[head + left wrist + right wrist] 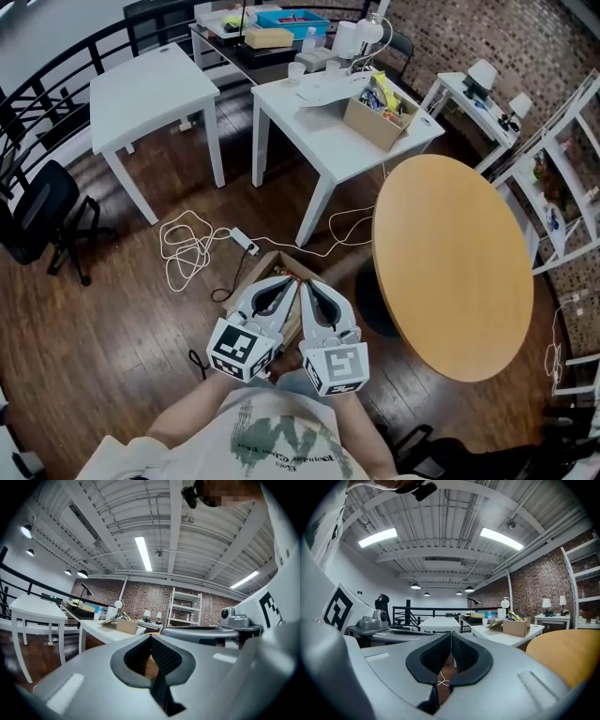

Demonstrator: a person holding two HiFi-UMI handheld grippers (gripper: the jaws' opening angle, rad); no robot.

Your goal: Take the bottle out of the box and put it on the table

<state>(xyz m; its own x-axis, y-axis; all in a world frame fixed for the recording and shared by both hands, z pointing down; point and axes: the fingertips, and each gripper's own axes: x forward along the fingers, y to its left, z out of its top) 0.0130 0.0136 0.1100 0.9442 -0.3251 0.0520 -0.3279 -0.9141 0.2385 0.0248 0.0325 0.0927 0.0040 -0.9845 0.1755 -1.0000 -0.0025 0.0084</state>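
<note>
An open cardboard box stands on the wooden floor just ahead of me, mostly covered by both grippers. No bottle shows in any view. My left gripper and right gripper are side by side above the box, close to my body and pointing roughly level. In the left gripper view the left gripper has its tips touching with nothing between them. The right gripper is shut and empty too. The round wooden table stands to the right of the box, its top bare.
A white power strip and looped cables lie on the floor beyond the box. Two white tables stand farther off, one with a second cardboard box of items. A black chair is at the left, shelving at the right.
</note>
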